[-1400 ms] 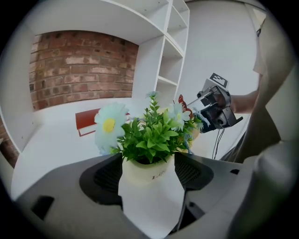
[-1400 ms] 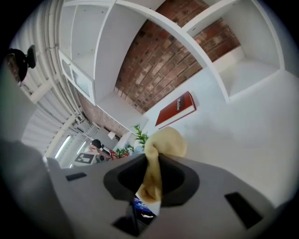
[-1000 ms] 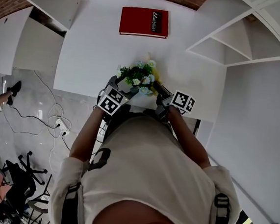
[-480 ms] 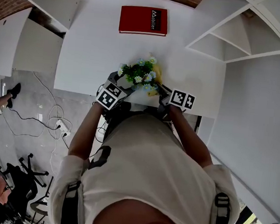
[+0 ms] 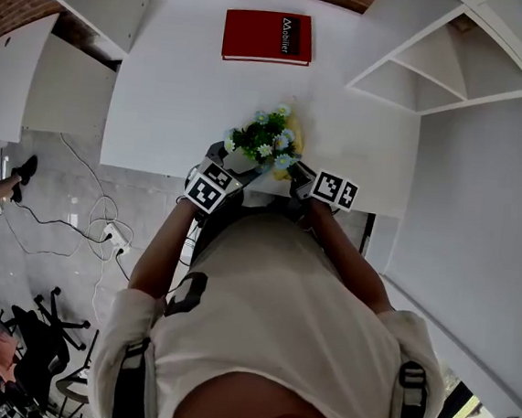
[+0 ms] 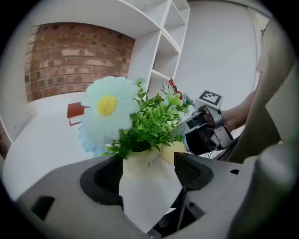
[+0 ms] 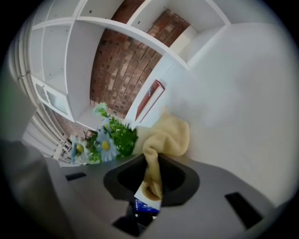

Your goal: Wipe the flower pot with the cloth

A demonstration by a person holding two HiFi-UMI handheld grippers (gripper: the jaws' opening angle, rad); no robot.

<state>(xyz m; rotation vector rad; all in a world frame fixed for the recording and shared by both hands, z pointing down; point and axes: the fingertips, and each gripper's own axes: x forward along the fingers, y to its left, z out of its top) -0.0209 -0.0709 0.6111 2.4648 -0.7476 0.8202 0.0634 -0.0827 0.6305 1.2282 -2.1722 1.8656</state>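
- Flower pot (image 6: 145,191) sits at the near edge of the table (image 5: 161,102), with the left gripper (image 6: 148,172) clamped on its sides. That's to steady it for wiping, I'd guess.
- Pot's plain cream, tapered, stuffed with green leaves and pale blue daisies.
- Right gripper (image 7: 152,175) pinches a yellow cloth (image 7: 166,135), jaws narrow. The bunched end sticks out beside the pot so it can rub.

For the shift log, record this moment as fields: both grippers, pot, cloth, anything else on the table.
left gripper: shut on the flower pot
right gripper: shut on the cloth
flower pot: white, blue and white flowers, at near edge of table
cloth: yellow, bunched beside the flowers
red book: flat, far side of table
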